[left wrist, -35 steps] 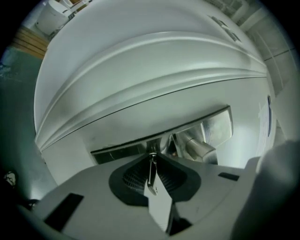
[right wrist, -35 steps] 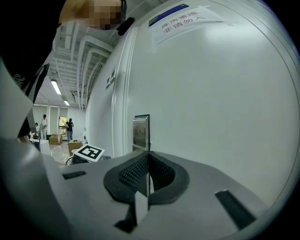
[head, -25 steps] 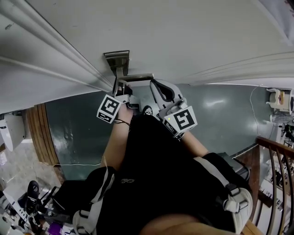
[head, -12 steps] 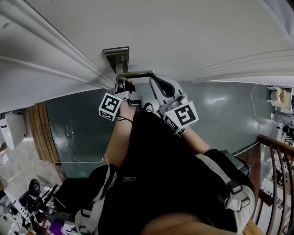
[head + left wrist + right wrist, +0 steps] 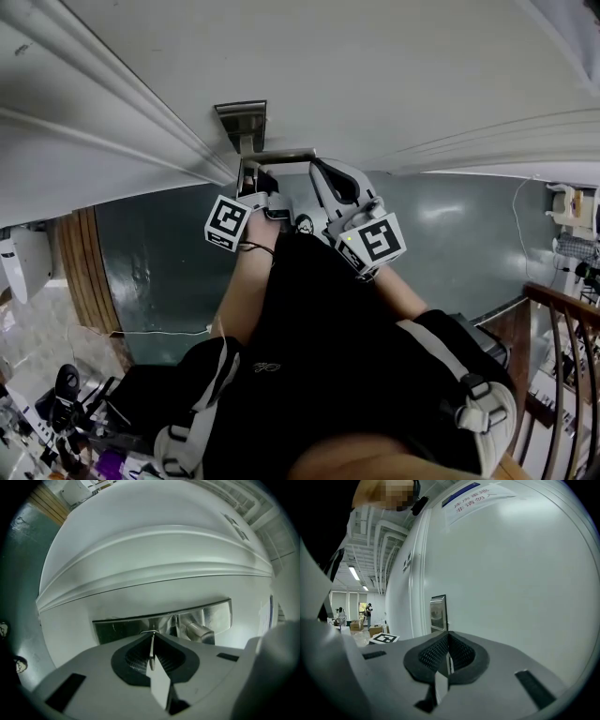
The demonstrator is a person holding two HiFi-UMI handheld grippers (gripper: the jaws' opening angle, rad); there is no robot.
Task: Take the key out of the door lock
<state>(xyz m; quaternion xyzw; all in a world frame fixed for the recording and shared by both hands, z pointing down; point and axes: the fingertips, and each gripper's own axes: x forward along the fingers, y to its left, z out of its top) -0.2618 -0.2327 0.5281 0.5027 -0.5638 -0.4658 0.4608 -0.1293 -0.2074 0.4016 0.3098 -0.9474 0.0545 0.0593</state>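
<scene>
The steel lock plate point(image 5: 242, 120) with its lever handle point(image 5: 281, 156) is fixed to the white door point(image 5: 375, 66). In the left gripper view the plate point(image 5: 122, 626) and the handle's stub point(image 5: 199, 631) lie just past the jaws. My left gripper point(image 5: 152, 633) point(image 5: 251, 176) is at the plate, its jaws closing on the thin metal key point(image 5: 151, 648), which stands edge-on between the pads. My right gripper point(image 5: 448, 633) point(image 5: 325, 174) hovers beside it to the right, shut and holding nothing, pointing along the door face. The keyhole itself is hidden.
The door frame's mouldings point(image 5: 112, 122) run along the left. Below lies a dark green floor point(image 5: 450, 225); a wooden railing point(image 5: 562, 319) is at the right. A paper sign point(image 5: 473, 496) hangs on the door. My arms and a backpack point(image 5: 469, 394) fill the lower head view.
My left gripper has moved in a little closer to the lock plate. The right gripper has shifted slightly with it and stays beside the handle.
</scene>
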